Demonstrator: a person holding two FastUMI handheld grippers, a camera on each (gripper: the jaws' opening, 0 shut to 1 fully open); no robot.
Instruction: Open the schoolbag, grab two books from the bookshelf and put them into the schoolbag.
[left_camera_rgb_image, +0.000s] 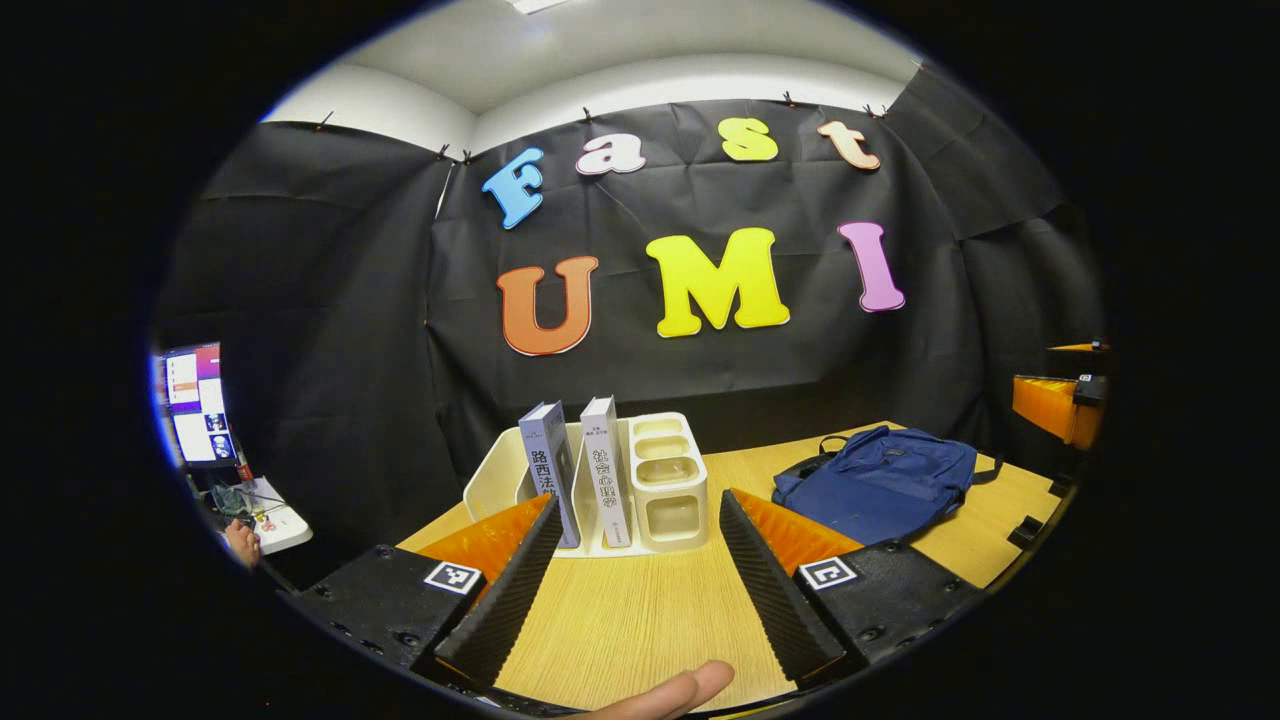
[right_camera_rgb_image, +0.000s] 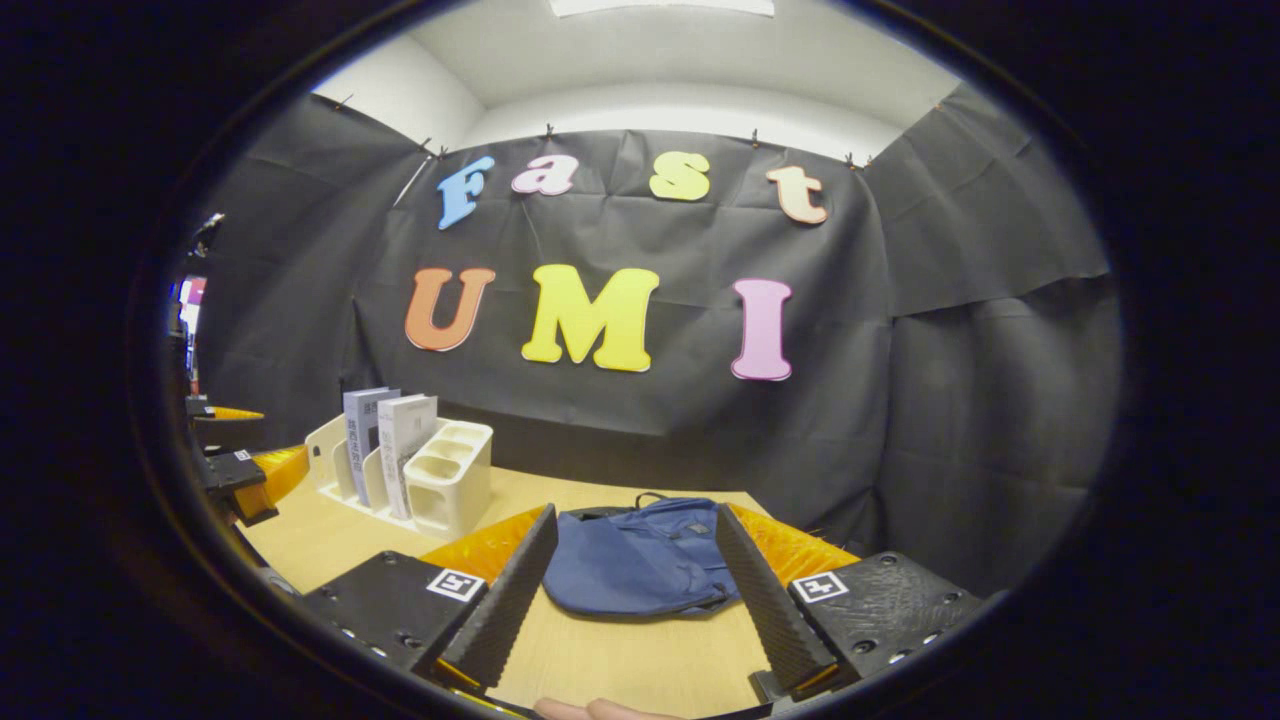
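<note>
Bag lies flat on the table, closed as far as I can see, strap loop at its far edge. In the right gripper view it sits straight ahead, framed between the right gripper fingers but beyond the tips, not touched. In the left gripper view the bag is off to the right, past the left gripper.

Shelf is a pale plastic desk organiser standing on the table, left of the bag and apart from it. Two books stand upright in its slots, spines toward the left camera: the darker book in the left slot, the lighter book one slot over to the right. The right end of the shelf is a stack of small open cups; nothing shows inside them. In the right gripper view the shelf is at the left, same two books in it: darker book behind, lighter book in front, cups nearest the bag.

Left gripper: jaws wide apart, nothing between them, pointed at the shelf, tips short of it. Fingertip of the holding hand pokes in at the bottom edge.

Right gripper: jaws wide apart, nothing held.

The other gripper shows at the far right edge of the left gripper view and at the far left edge of the right gripper view; its jaw state can't be read there.

Monitor is at the far left in the left gripper view.
</note>
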